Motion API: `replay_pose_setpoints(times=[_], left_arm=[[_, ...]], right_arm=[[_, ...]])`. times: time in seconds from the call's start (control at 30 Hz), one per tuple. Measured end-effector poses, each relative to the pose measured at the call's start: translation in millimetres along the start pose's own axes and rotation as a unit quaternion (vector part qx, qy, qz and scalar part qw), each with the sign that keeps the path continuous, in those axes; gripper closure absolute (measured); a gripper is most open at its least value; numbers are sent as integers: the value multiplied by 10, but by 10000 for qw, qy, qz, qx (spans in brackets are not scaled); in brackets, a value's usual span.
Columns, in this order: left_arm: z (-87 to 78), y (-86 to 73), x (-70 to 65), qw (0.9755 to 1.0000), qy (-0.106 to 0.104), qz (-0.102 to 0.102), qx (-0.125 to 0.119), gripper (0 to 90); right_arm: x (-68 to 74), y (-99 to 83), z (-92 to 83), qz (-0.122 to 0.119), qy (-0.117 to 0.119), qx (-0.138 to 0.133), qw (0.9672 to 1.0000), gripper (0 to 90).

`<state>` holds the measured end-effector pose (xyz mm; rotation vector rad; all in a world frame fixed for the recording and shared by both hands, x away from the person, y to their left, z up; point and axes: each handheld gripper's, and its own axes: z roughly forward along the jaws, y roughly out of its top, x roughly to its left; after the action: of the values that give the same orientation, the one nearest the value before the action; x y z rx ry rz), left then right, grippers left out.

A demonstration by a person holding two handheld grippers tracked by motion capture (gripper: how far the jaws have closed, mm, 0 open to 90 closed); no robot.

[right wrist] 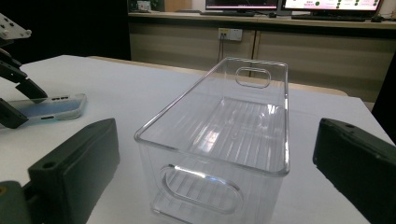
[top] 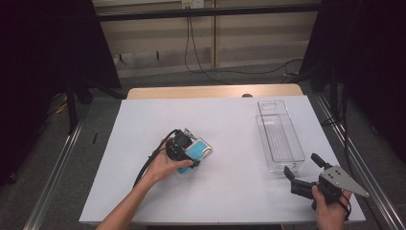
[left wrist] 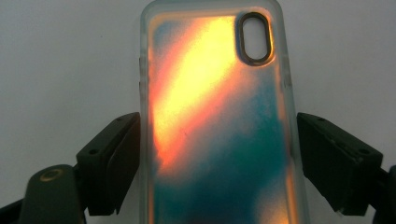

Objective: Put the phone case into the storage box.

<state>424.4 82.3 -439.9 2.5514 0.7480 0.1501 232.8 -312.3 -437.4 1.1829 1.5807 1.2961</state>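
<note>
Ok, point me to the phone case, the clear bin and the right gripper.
phone case [left wrist: 219, 140], left gripper view, on the middle of its back.
clear bin [right wrist: 212, 154], right gripper view, on its near rim.
right gripper [top: 301, 168], high view, midway between its two fingertips.

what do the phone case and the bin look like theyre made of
Phone case: probably soft or semi-rigid plastic, glossy. It has a frosted translucent rim, and its teal back throws an orange-yellow sheen. Bin: looks like clear hard plastic, acrylic-like. You can see the table through its walls, the edges catch bright highlights, the floor is ribbed, and handle slots are moulded into the ends.
</note>
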Motion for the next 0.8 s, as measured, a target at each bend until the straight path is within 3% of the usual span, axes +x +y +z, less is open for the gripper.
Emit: replay_pose_setpoints(times=[0.57,0.8], left_arm=[[-41,-7,-11,10000,-17,7,-51,173],[-99,-6,-7,9996,49,-51,-278,172]], right_arm=[[-2,-1,0,9,3,11,10000,0],[-2,-2,0,16,-3,4,10000,0]])
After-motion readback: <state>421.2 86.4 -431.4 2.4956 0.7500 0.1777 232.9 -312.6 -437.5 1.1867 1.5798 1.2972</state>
